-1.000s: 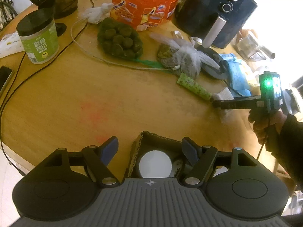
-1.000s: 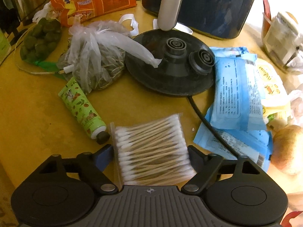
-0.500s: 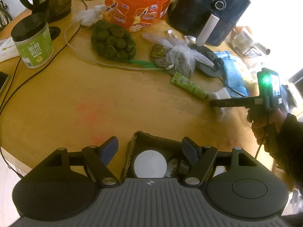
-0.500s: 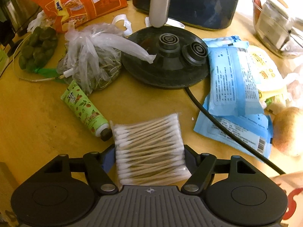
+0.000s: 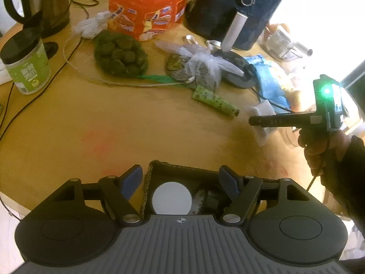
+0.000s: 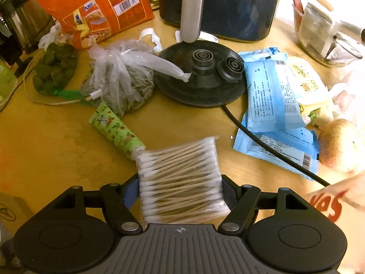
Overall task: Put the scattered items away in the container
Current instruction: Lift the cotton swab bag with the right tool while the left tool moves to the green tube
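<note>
My right gripper (image 6: 180,189) is shut on a clear pack of cotton swabs (image 6: 180,178) and holds it above the wooden table. A green patterned tube (image 6: 116,132) lies just left of the pack. In the left wrist view the right gripper (image 5: 262,122) holds the swab pack (image 5: 262,109) to the right of the green tube (image 5: 214,101). My left gripper (image 5: 181,178) is open over a small cardboard box (image 5: 182,166) at the table's near edge. A white round lid (image 5: 172,198) and other items lie inside the box.
A bag of green balls (image 5: 121,54), a plastic bag of dried herbs (image 6: 121,80), an orange snack bag (image 5: 148,4), a dark air fryer (image 5: 235,9), a black kettle base (image 6: 200,77), blue wipe packs (image 6: 273,91), an apple (image 6: 337,146), a green jar (image 5: 26,66) and a kettle (image 5: 38,2) crowd the table.
My right gripper has closed on the swab pack and lifted it off the table, drawing back slightly. The left gripper has stayed open over the box, with a small shift.
</note>
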Action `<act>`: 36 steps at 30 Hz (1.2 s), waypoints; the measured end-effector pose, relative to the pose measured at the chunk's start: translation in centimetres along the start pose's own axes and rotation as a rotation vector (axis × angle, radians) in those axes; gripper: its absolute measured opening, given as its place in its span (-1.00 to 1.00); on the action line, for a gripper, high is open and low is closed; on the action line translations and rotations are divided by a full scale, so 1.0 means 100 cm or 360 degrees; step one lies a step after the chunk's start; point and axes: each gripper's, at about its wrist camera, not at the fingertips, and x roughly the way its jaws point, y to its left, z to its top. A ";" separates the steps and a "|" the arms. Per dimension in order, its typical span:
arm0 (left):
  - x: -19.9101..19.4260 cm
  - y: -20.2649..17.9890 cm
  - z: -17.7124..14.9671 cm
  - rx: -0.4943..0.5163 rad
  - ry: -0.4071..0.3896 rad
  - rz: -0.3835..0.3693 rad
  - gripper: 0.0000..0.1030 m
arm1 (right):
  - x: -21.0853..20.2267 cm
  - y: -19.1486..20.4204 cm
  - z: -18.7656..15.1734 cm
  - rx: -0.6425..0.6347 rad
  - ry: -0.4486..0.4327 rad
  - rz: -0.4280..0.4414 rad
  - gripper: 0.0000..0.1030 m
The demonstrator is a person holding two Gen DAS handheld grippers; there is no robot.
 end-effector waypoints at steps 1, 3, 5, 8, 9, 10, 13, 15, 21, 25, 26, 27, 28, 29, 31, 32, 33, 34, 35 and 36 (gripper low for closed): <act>0.000 -0.001 0.000 0.0011 0.0001 -0.0006 0.43 | -0.003 0.001 -0.001 0.0008 -0.0007 0.0001 0.45; 0.001 -0.004 0.001 0.0033 0.0004 -0.0018 0.43 | -0.010 0.002 -0.004 0.0025 -0.0026 0.0003 0.45; 0.001 -0.006 0.001 0.0053 0.0006 -0.0027 0.43 | -0.017 0.004 -0.006 0.0041 -0.0045 0.0006 0.45; 0.001 -0.010 0.002 0.0083 0.0005 -0.0042 0.43 | -0.030 0.007 -0.009 0.0053 -0.0088 0.0014 0.45; 0.001 -0.011 0.002 0.0092 0.0005 -0.0046 0.43 | -0.035 0.008 -0.011 0.0054 -0.0105 0.0018 0.45; 0.001 -0.011 0.002 0.0101 0.0006 -0.0051 0.43 | -0.039 0.009 -0.012 0.0053 -0.0121 0.0022 0.45; 0.002 -0.015 0.003 0.0128 0.0009 -0.0064 0.43 | -0.052 0.013 -0.016 0.0053 -0.0166 0.0028 0.45; 0.004 -0.018 0.003 0.0151 0.0017 -0.0076 0.43 | -0.060 0.016 -0.019 0.0050 -0.0192 0.0028 0.45; 0.007 -0.030 0.005 0.0236 0.0034 -0.0115 0.43 | -0.077 0.024 -0.028 0.0075 -0.0214 0.0005 0.45; 0.008 -0.035 0.010 0.0293 0.0034 -0.0134 0.43 | -0.081 0.026 -0.035 0.0143 -0.0199 -0.0005 0.45; 0.008 -0.036 0.011 0.0307 0.0033 -0.0136 0.43 | -0.082 0.026 -0.037 0.0159 -0.0196 -0.0010 0.45; 0.008 -0.037 0.012 0.0321 0.0031 -0.0139 0.43 | -0.082 0.026 -0.039 0.0178 -0.0191 -0.0017 0.45; 0.008 -0.038 0.013 0.0336 0.0031 -0.0140 0.43 | -0.083 0.026 -0.041 0.0199 -0.0185 -0.0024 0.45; 0.008 -0.038 0.014 0.0351 0.0030 -0.0140 0.43 | -0.083 0.025 -0.043 0.0224 -0.0179 -0.0030 0.45; 0.009 -0.038 0.018 0.0372 0.0031 -0.0142 0.43 | -0.084 0.023 -0.047 0.0273 -0.0167 -0.0038 0.45; 0.009 -0.038 0.019 0.0383 0.0030 -0.0143 0.43 | -0.085 0.023 -0.049 0.0295 -0.0163 -0.0040 0.45; 0.010 -0.038 0.021 0.0395 0.0030 -0.0144 0.43 | -0.086 0.021 -0.051 0.0315 -0.0160 -0.0045 0.45; 0.010 -0.038 0.022 0.0405 0.0031 -0.0145 0.43 | -0.086 0.020 -0.053 0.0329 -0.0160 -0.0050 0.45; 0.010 -0.038 0.024 0.0423 0.0030 -0.0145 0.43 | -0.087 0.019 -0.055 0.0345 -0.0161 -0.0055 0.45; 0.011 -0.038 0.026 0.0440 0.0029 -0.0145 0.43 | -0.088 0.018 -0.056 0.0362 -0.0166 -0.0055 0.45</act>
